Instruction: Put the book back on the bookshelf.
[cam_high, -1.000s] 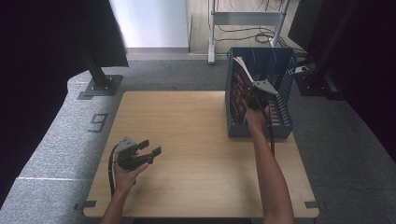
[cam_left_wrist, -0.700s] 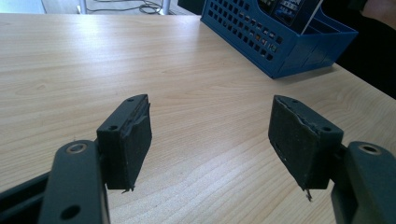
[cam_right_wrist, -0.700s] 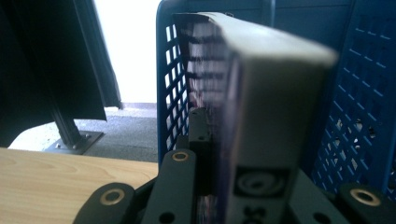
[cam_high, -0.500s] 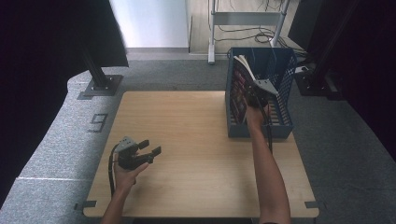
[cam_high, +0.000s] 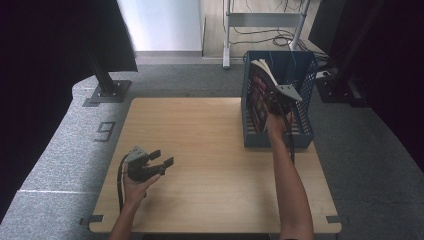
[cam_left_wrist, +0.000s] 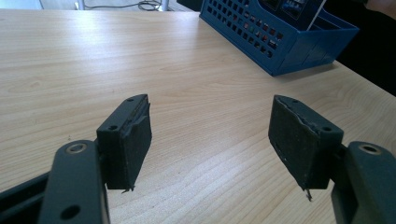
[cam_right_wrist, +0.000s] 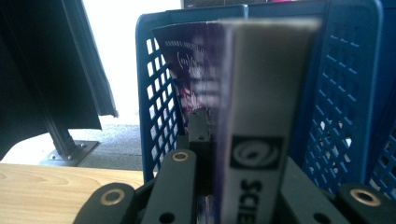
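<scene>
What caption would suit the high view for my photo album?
Right claw grips a book standing in the blue crate; left claw waits open over the wooden table.

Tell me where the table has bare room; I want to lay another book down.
The wooden table is bare between the left gripper and the blue crate, and along the far edge left of the crate. It is crowded inside the crate, where the right gripper clamps an upright book.
</scene>
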